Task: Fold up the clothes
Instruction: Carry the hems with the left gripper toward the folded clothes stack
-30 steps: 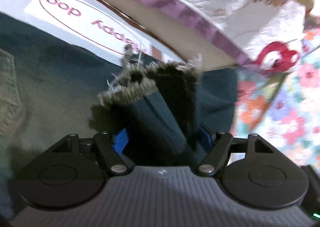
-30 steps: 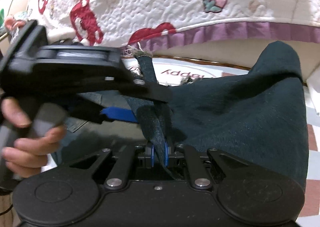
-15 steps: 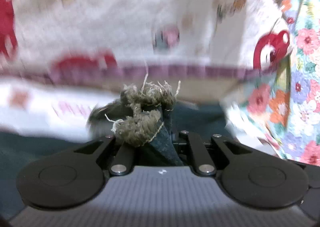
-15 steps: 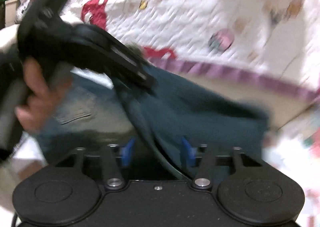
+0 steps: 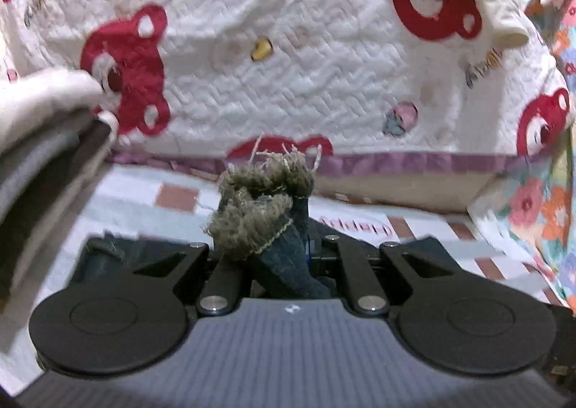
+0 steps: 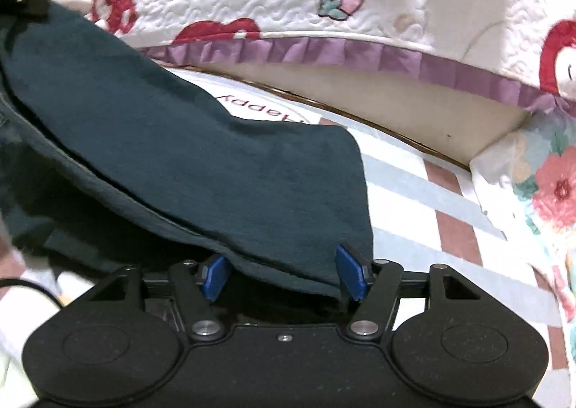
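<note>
A: What do I have in the left gripper (image 5: 284,246)?

B: From here, its fingers are pressed together on a bunched end of the dark teal denim garment with the frayed olive hem (image 5: 264,213). The frayed end stands up and away from the camera, and the pinched cloth runs straight along the fingers' line, toward the white quilted bedspread with red bear prints and a purple ruffle (image 5: 306,59)

A: And the right gripper (image 6: 284,273)?

B: Its blue-padded fingers (image 6: 351,273) stand wide apart. The garment's folded lower edge (image 6: 201,170) lies between them, draped over the front of the gripper. I cannot tell if either pad touches the cloth

A: Which way does the garment lie in that view?

B: Its long axis slants from the upper left, where it is lifted high, down to the lower right at my right gripper. Two layers show along the lower edge, one over the other. The right end stops in a rounded corner just above the right-hand finger

A: What is beneath?

B: A pale mat with brick-red squares, grey stripes and an oval bearing pink lettering (image 6: 414,188). The cloth hides part of that oval. The bedspread hangs behind, and a floral fabric in pink and orange (image 6: 540,199) sits at the right edge. In the left view a blurred pale sleeve over a grey object (image 5: 43,141) fills the left side
</note>
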A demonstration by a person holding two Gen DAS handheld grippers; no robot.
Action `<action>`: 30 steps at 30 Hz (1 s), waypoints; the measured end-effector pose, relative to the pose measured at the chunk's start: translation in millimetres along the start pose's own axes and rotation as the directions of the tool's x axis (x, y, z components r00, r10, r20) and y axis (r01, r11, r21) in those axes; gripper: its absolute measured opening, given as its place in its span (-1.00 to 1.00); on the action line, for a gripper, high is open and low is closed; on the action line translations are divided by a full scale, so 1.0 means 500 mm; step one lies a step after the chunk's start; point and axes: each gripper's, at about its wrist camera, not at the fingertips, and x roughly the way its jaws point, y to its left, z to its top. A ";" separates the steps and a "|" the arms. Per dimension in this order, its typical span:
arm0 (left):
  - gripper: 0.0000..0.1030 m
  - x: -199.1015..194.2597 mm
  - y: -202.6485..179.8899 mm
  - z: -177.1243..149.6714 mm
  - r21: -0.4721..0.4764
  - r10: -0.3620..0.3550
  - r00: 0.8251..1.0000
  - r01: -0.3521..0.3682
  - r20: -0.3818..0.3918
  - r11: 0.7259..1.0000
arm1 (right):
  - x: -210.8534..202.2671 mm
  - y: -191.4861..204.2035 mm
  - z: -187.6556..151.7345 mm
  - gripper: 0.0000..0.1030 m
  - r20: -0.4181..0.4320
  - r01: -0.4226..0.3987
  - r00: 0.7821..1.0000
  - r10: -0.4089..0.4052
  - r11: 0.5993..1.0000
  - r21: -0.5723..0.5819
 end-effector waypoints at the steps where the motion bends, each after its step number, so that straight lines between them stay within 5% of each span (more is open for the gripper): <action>1: -0.83 -0.003 0.002 0.011 0.017 -0.001 1.000 0.000 0.029 1.000 | -0.002 0.000 0.004 0.33 0.008 0.002 1.000 -0.002 1.000 0.012; 6: -0.83 -0.067 0.022 0.075 0.060 -0.044 0.982 0.033 0.182 0.998 | 0.010 -0.020 0.006 0.35 0.009 -0.027 1.000 0.026 0.994 0.106; 10: -0.81 -0.032 0.113 0.021 -0.075 0.024 1.000 -0.025 -0.011 0.997 | 0.031 -0.047 -0.012 0.35 -0.018 -0.047 0.998 0.052 0.977 0.210; 15: -0.80 0.010 0.224 -0.042 -0.225 0.066 0.967 -0.123 -0.245 0.967 | 0.056 -0.078 -0.033 0.35 -0.044 -0.067 0.995 0.087 0.941 0.331; 17: -0.80 0.006 0.240 -0.041 -0.279 0.044 0.974 -0.107 -0.222 0.954 | 0.060 -0.084 -0.038 0.35 -0.041 -0.076 0.994 0.097 0.929 0.362; 22: -0.83 -0.011 0.189 -0.024 -0.124 0.061 0.992 -0.074 -0.106 0.990 | 0.065 -0.082 -0.040 0.38 -0.034 -0.077 0.995 0.098 0.921 0.382; 24: -0.83 -0.045 0.159 -0.003 -0.026 0.069 0.997 -0.068 0.025 0.997 | 0.066 -0.081 -0.039 0.38 -0.034 -0.081 0.994 0.101 0.924 0.374; 27: -0.83 -0.116 0.116 0.042 0.056 0.137 0.971 -0.150 0.194 0.987 | 0.063 -0.079 -0.040 0.39 -0.031 -0.087 0.994 0.106 0.923 0.374; 28: -0.83 -0.128 0.113 0.050 0.057 0.154 0.966 -0.169 0.208 0.984 | 0.062 -0.079 -0.040 0.40 -0.031 -0.088 0.994 0.107 0.924 0.372; 30: -0.80 -0.107 0.149 0.034 -0.013 0.150 0.984 -0.149 0.100 0.989 | 0.061 -0.077 -0.040 0.40 -0.030 -0.090 0.994 0.109 0.925 0.369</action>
